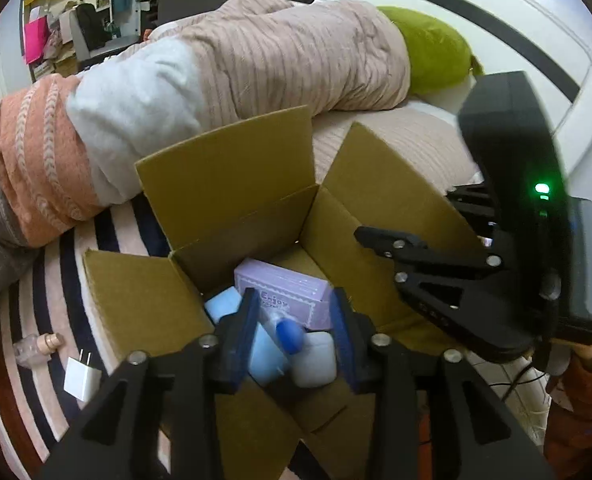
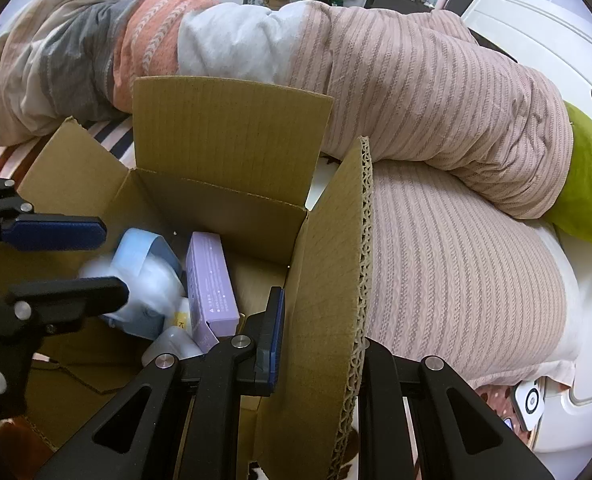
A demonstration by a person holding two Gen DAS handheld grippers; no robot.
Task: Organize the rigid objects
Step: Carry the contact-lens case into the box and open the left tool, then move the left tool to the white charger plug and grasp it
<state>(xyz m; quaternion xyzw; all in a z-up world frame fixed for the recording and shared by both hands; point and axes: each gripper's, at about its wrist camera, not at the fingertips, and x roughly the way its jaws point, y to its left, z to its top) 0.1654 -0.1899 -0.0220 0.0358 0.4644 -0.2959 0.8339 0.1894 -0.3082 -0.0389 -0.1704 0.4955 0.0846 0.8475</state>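
An open cardboard box [image 1: 232, 184] stands on the bed. Inside lie a purple carton [image 1: 284, 288], light blue cases [image 1: 224, 304], a white case [image 1: 313, 362] and a small bottle with a blue cap [image 1: 290, 336]. My left gripper [image 1: 296, 332] is open above the box, its jaws either side of the bottle, which looks loose and blurred. In the right wrist view my right gripper [image 2: 319, 340] is shut on the box's right flap [image 2: 331, 280]. The left gripper's fingers [image 2: 56, 232] show there over the box contents, with the purple carton [image 2: 210, 284] beside them.
A white charger plug [image 1: 82, 378] and a small clear bottle [image 1: 36, 348] lie on the striped bedspread left of the box. A rolled duvet [image 1: 256, 52] and a green cushion [image 1: 431, 48] lie behind it. A phone [image 2: 529, 400] lies at the lower right.
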